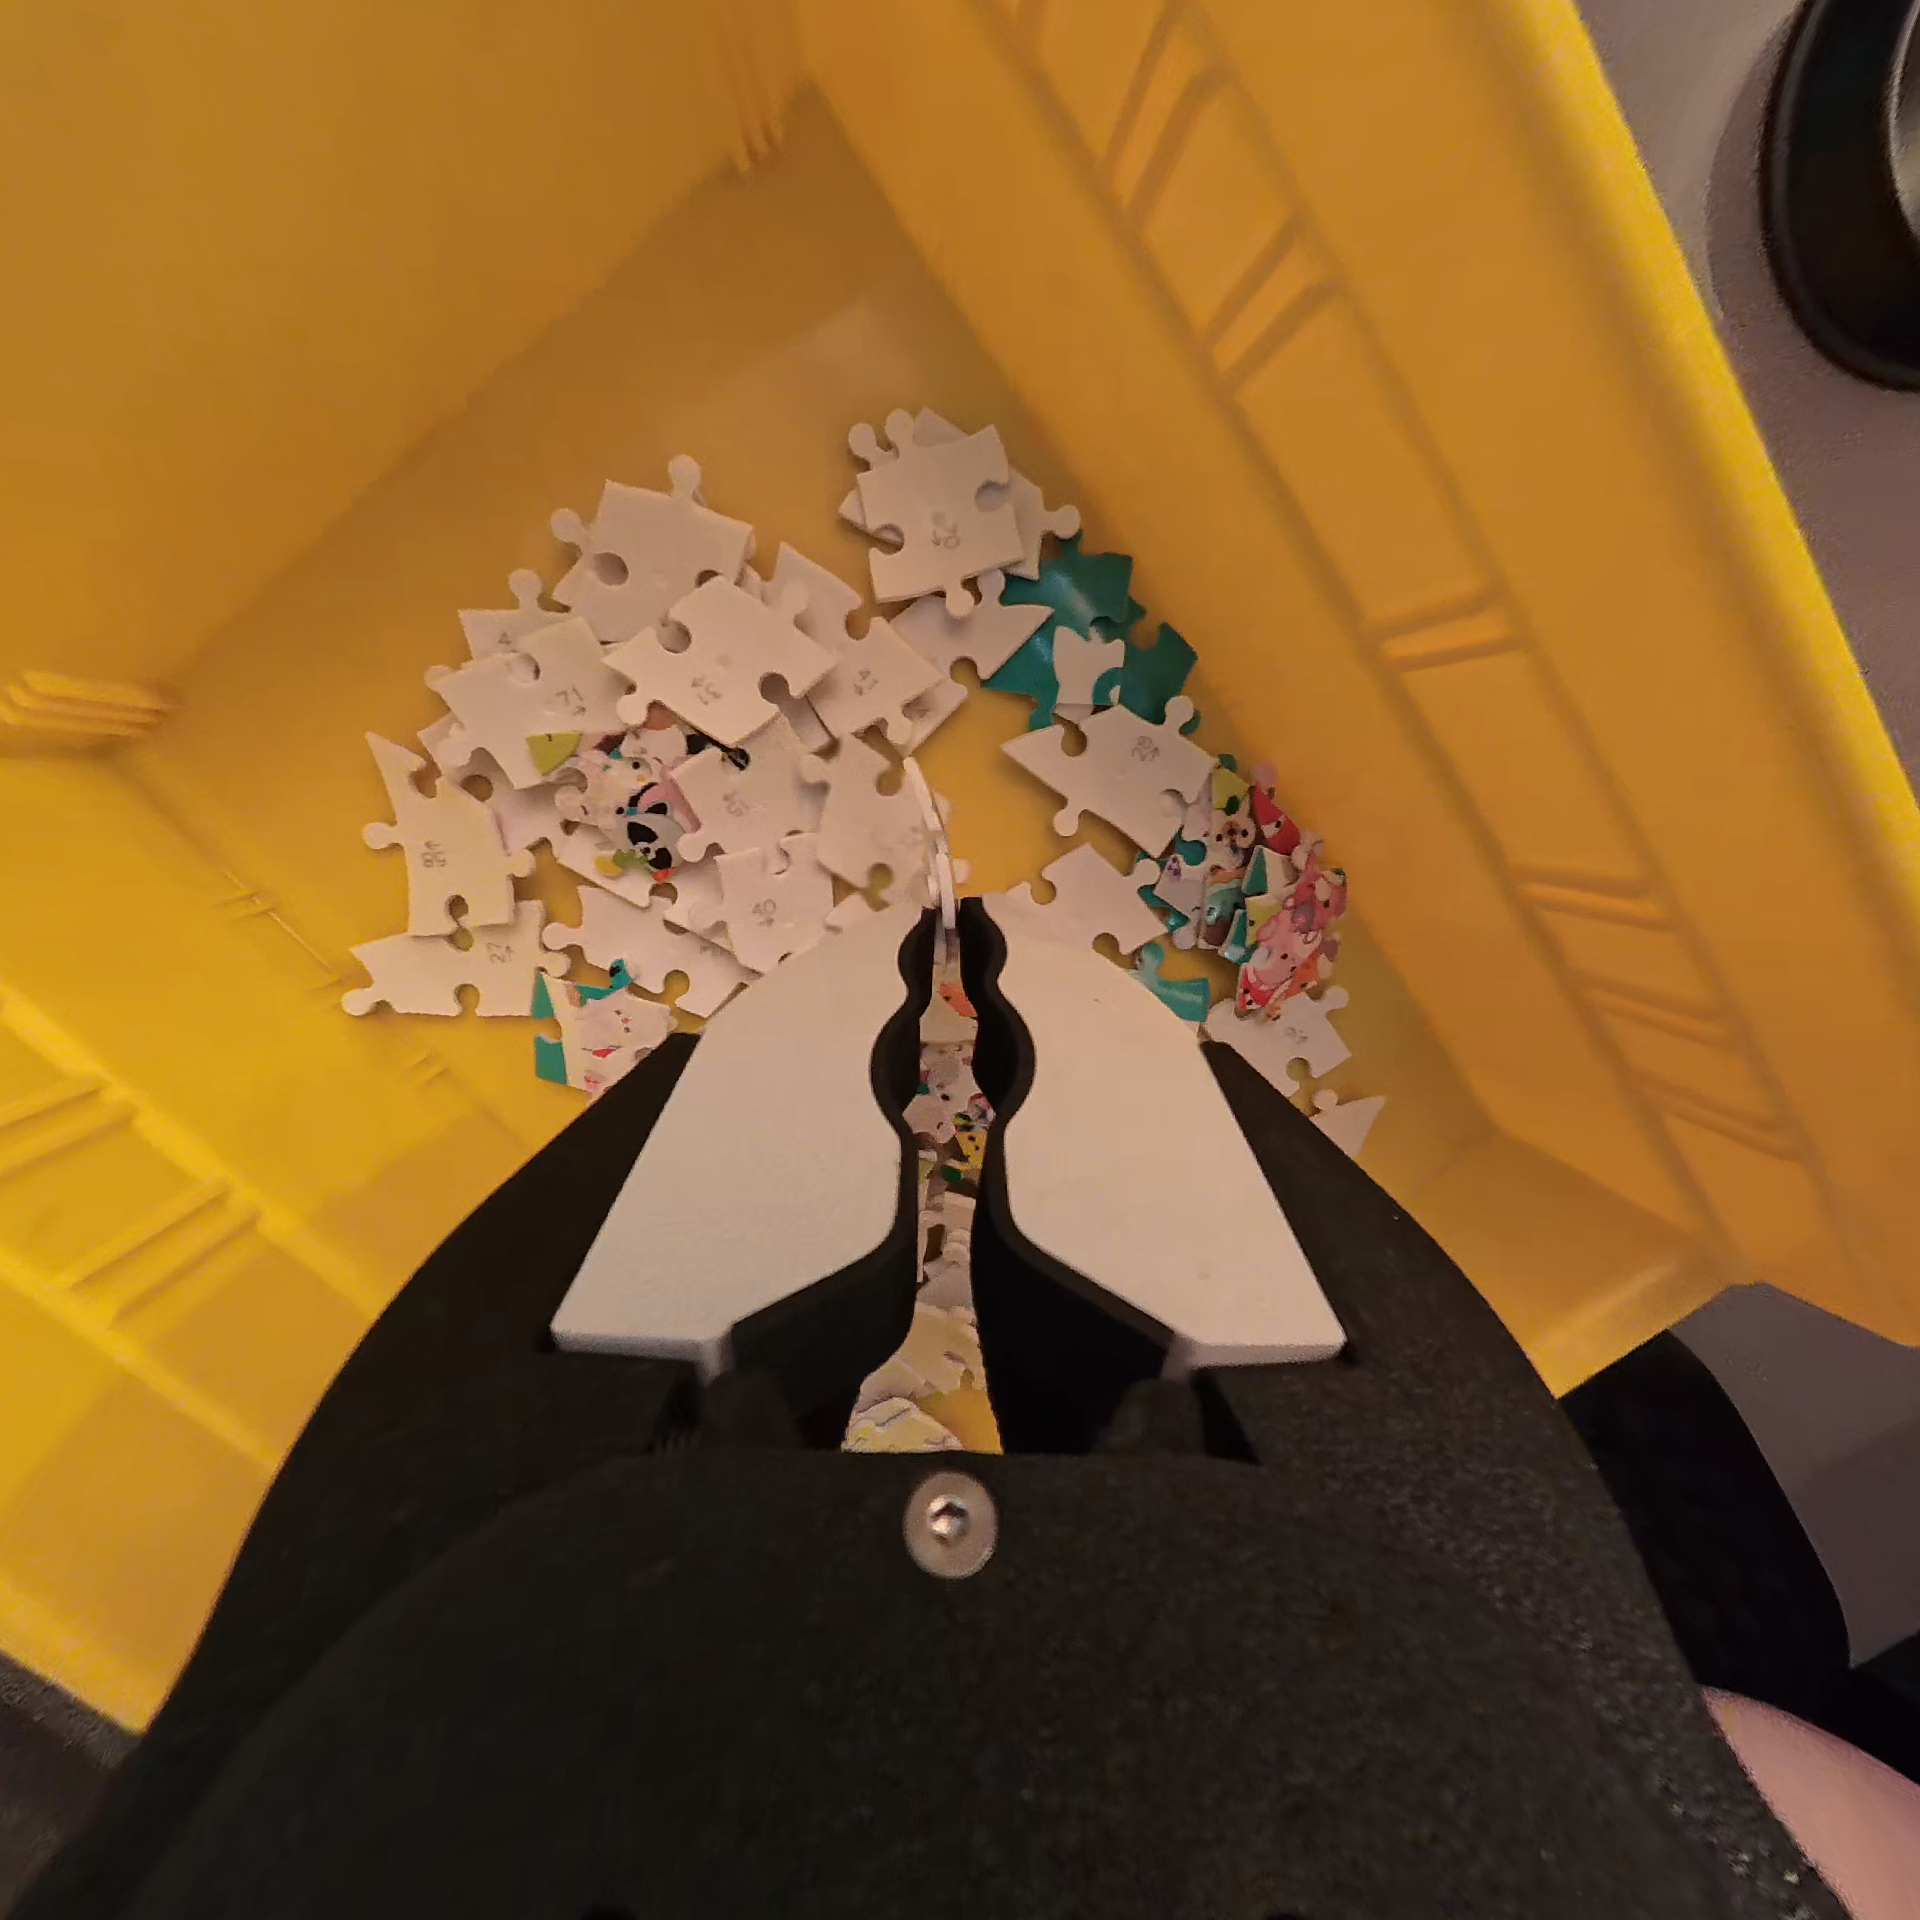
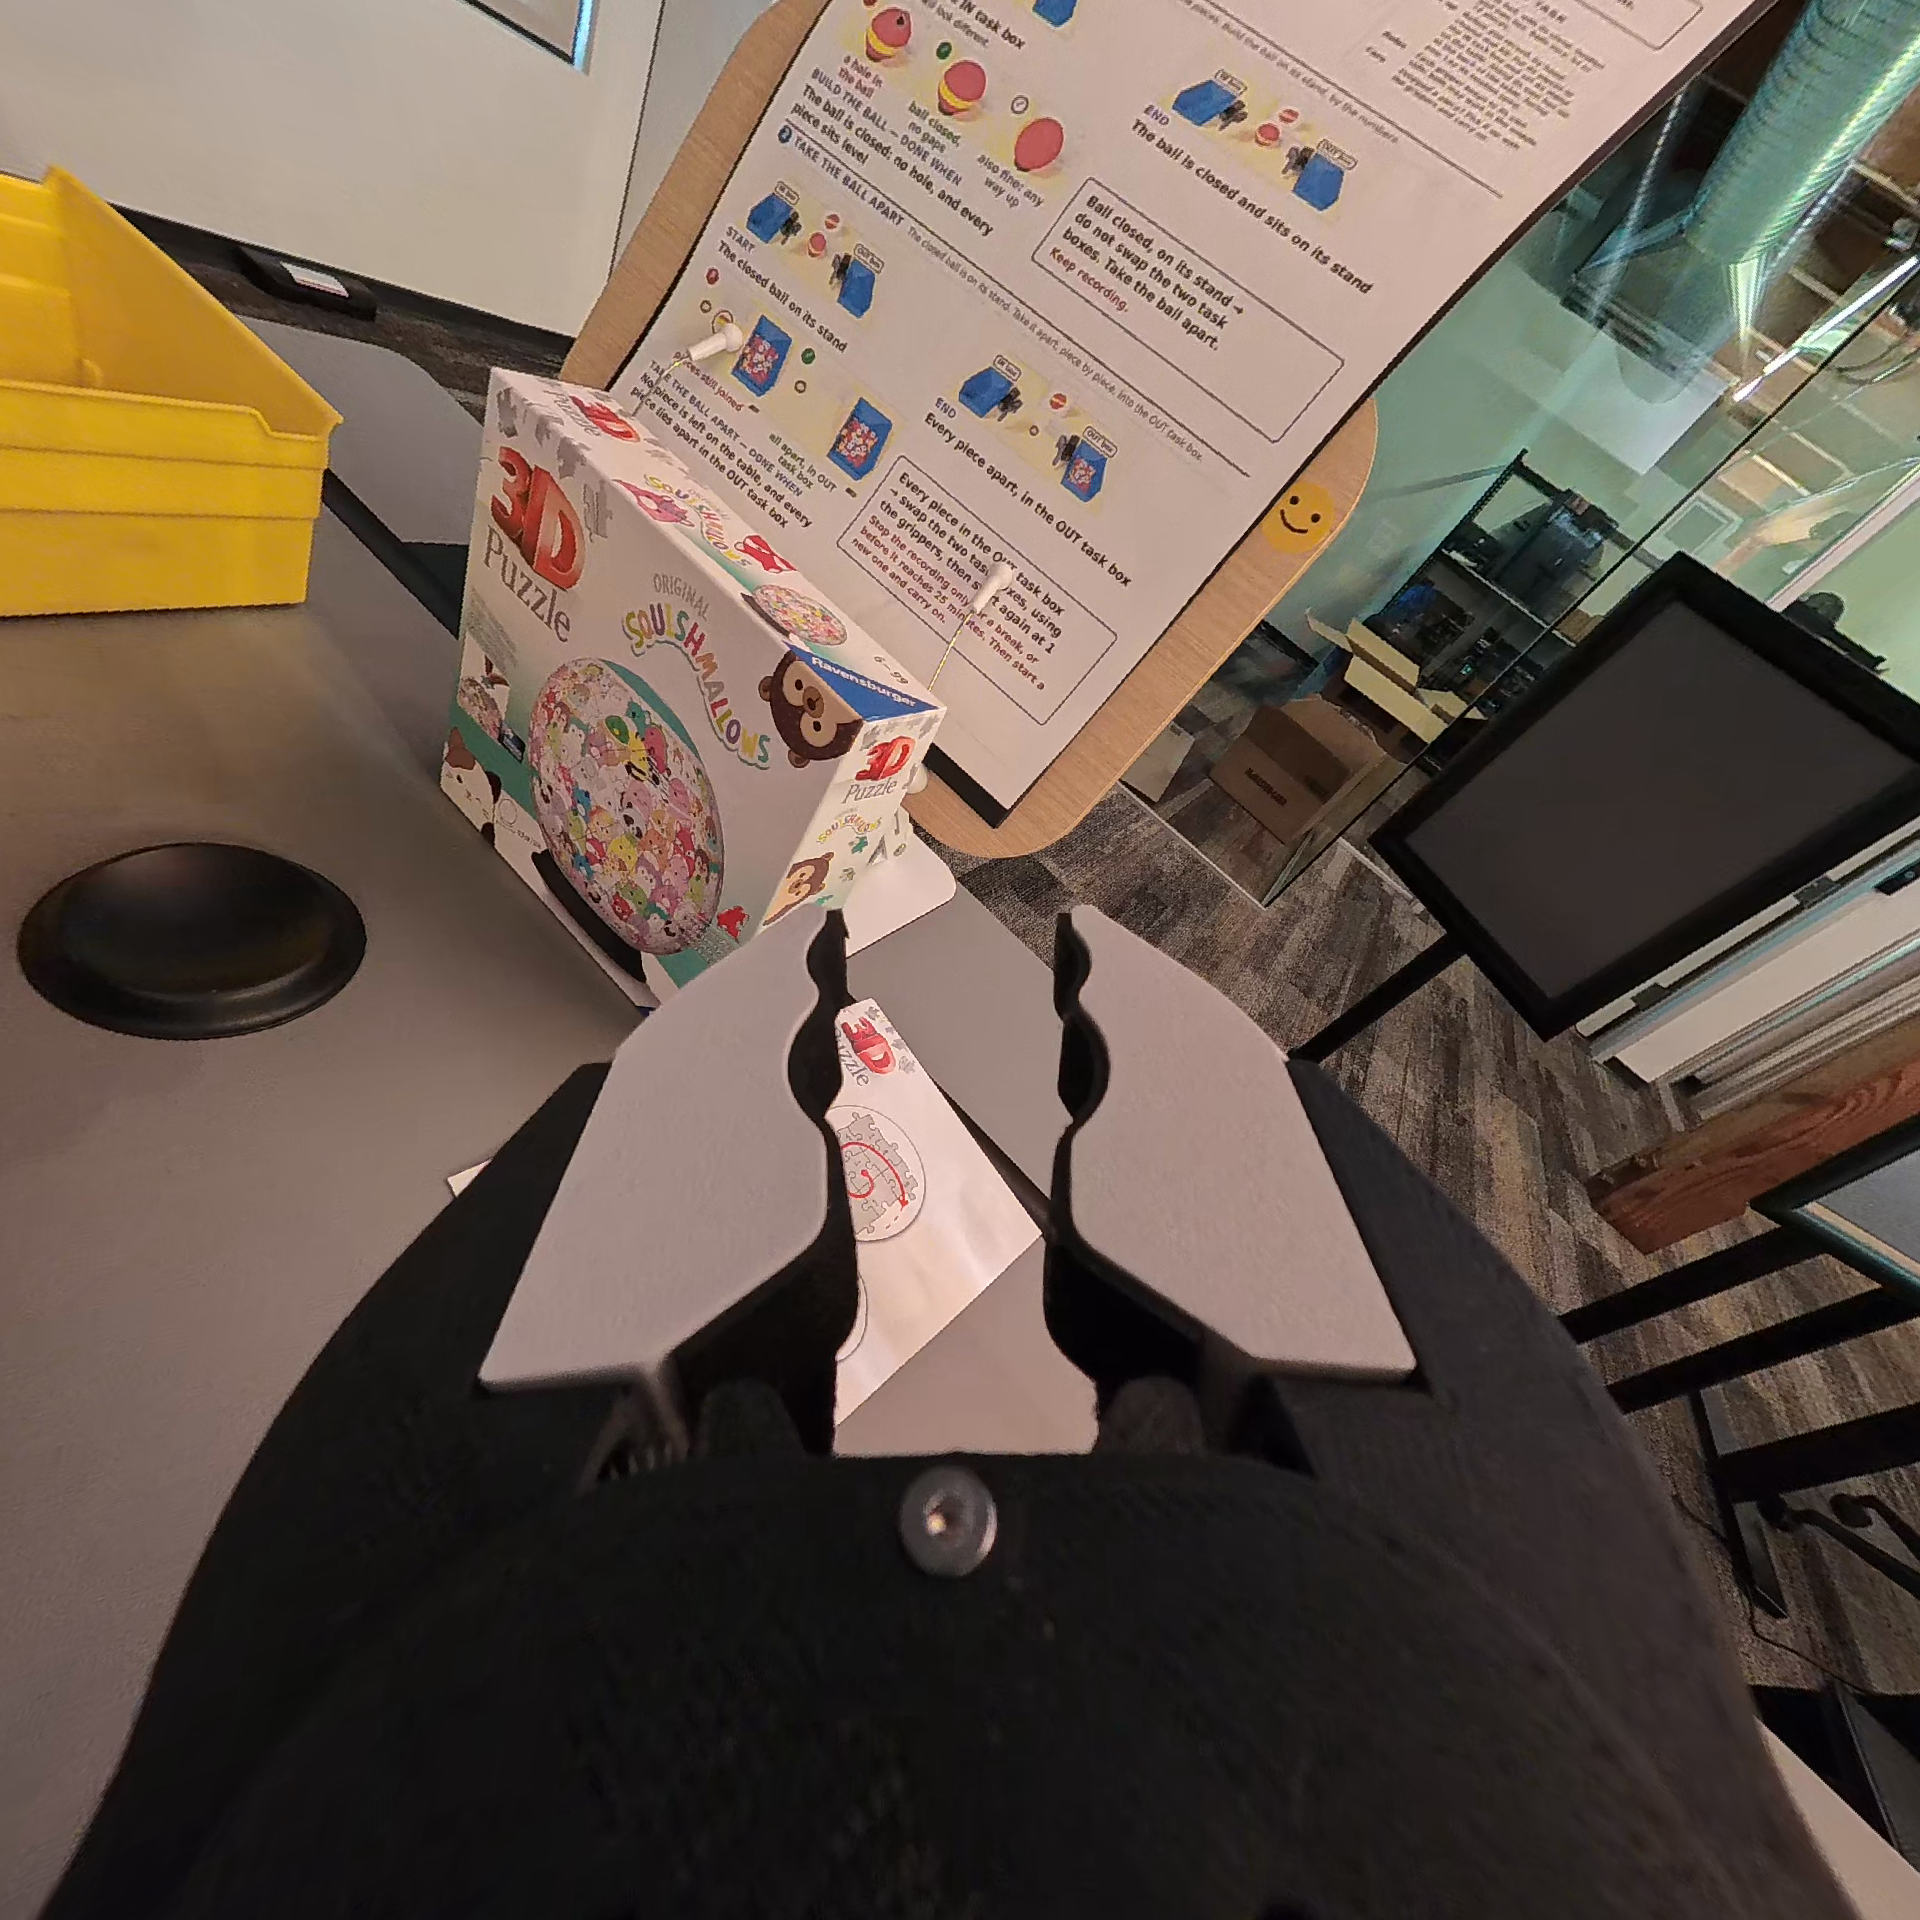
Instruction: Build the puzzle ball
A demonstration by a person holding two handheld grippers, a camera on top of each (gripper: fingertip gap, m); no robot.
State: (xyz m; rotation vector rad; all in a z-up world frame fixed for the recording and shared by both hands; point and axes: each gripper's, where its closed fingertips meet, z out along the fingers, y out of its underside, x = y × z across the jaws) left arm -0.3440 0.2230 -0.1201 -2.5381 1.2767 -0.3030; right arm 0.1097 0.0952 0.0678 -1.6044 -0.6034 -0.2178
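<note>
The left gripper (image 1: 948, 906) reaches down into a yellow plastic bin (image 1: 1299, 343), its fingers pressed together on a single white puzzle piece (image 1: 932, 831) that stands on edge, pinched at the very tips. Below it, on the bin floor, lies a heap of loose puzzle pieces (image 1: 717, 727), most of them blank side up with small stamped numbers, a few showing coloured print. The heap spreads from the bin's middle toward its right wall, where teal pieces (image 1: 1091, 639) and a pink-and-red printed cluster (image 1: 1283, 904) lie close against the wall's foot. Past the bin's right rim a black round stand (image 1: 1844, 177) shows partly at the picture's edge.

The right gripper (image 2: 948, 925) hovers over the grey bench (image 2: 208, 1195) with its jaws spread and nothing between them. Seen through the gap, a white instruction leaflet (image 2: 935, 1216) lies flat on the bench near its right edge. Just beyond the fingertips the puzzle box (image 2: 665, 675) stands upright, tilted slightly, near the bench's far edge. Behind it leans a printed instruction board (image 2: 1039, 312). The black round stand (image 2: 192, 940) sits on the bench to the left, well apart from the box, and the yellow bin (image 2: 135, 457) rests at the bench's far left corner. A dark monitor (image 2: 1662, 800) stands off the bench to the right.
</note>
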